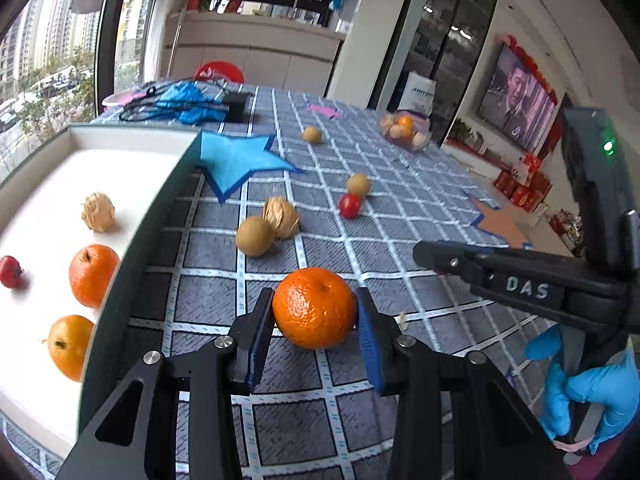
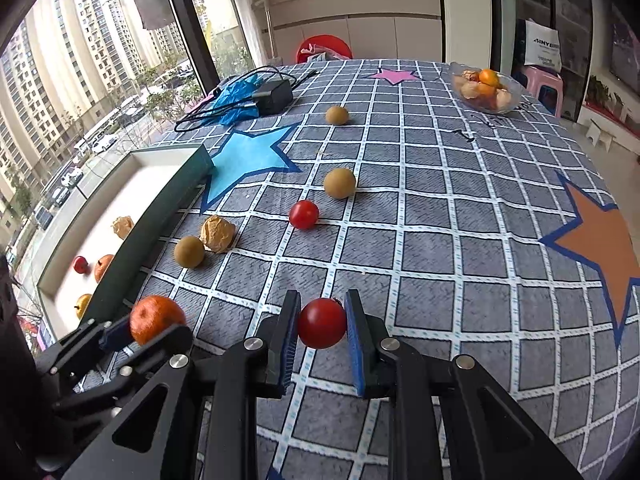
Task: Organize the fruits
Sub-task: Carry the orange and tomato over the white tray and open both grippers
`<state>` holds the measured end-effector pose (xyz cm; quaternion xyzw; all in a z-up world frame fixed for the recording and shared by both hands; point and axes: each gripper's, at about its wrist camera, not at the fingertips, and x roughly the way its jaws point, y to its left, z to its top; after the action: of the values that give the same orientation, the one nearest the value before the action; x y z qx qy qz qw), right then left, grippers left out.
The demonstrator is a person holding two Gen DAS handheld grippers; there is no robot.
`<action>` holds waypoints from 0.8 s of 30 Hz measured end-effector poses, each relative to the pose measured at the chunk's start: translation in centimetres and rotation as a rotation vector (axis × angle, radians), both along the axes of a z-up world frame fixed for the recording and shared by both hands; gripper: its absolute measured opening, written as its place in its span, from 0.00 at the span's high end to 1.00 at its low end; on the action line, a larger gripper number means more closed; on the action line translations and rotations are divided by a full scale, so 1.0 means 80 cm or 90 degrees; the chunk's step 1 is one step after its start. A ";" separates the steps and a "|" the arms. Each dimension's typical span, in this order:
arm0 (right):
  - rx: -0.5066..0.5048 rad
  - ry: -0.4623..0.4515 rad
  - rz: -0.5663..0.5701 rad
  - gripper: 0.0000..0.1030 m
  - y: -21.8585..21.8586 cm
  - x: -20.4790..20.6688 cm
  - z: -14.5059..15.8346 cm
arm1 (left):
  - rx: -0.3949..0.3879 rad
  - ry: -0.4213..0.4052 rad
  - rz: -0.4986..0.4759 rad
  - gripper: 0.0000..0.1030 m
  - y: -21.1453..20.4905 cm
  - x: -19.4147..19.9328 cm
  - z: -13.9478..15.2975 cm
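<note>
My left gripper [image 1: 315,316] is shut on an orange mandarin [image 1: 314,307], held just right of the white tray [image 1: 132,160]; the mandarin also shows in the right wrist view [image 2: 156,318]. My right gripper [image 2: 322,326] is shut on a red cherry tomato [image 2: 322,322] above the checked tablecloth. The tray holds two mandarins [image 1: 92,274], a husked fruit [image 1: 98,212] and a small red fruit [image 1: 10,272]. Loose on the cloth lie a second tomato [image 2: 304,214], three brown round fruits [image 2: 339,183] and a husked fruit [image 2: 217,233].
A glass bowl of fruit [image 2: 486,88] stands at the far right. A black charger with cable [image 2: 272,96] and blue gloves [image 2: 232,98] lie at the far left. Blue [image 2: 248,156], pink [image 2: 394,76] and orange [image 2: 600,236] paper stars lie on the cloth.
</note>
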<state>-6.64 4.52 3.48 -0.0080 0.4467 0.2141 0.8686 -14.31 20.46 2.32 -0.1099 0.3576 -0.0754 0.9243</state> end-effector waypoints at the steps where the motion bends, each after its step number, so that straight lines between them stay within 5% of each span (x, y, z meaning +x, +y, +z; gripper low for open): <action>1: 0.001 0.000 0.001 0.77 0.001 -0.001 0.001 | 0.002 -0.002 -0.001 0.58 0.001 -0.001 0.004; 13: 0.038 0.018 0.046 0.77 0.062 0.004 0.020 | 0.056 -0.015 0.093 0.58 0.077 -0.007 0.034; 24: 0.063 0.018 0.148 0.77 0.185 -0.005 0.033 | 0.075 0.009 0.219 0.58 0.180 0.002 0.015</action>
<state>-7.03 19.28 6.09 -0.0138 0.4442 0.3349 0.8308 -14.18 34.84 3.48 -0.1159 0.3440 0.1057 0.9258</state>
